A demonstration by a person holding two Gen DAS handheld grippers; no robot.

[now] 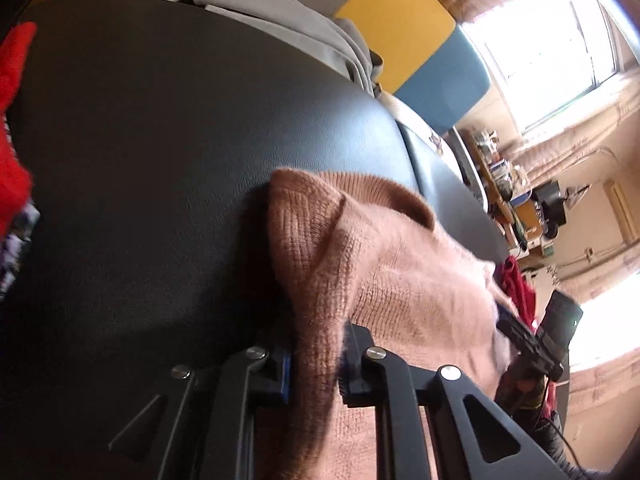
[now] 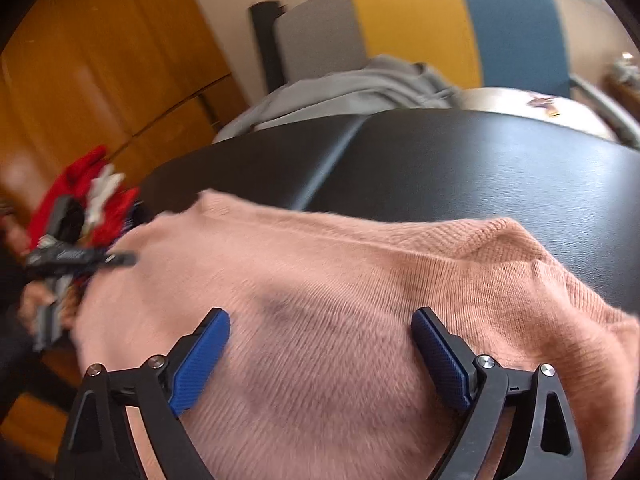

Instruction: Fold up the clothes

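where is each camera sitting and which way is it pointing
Left wrist: on the left gripper, looking along its jaws, shut on a fold of the pink sweater, across the black table; the right gripper shows at the far right.
Right wrist: on the right gripper, jaws open over the sweater, facing a striped chair; the left gripper shows at left.
Shared: sweater, table, chair, grey clothes.
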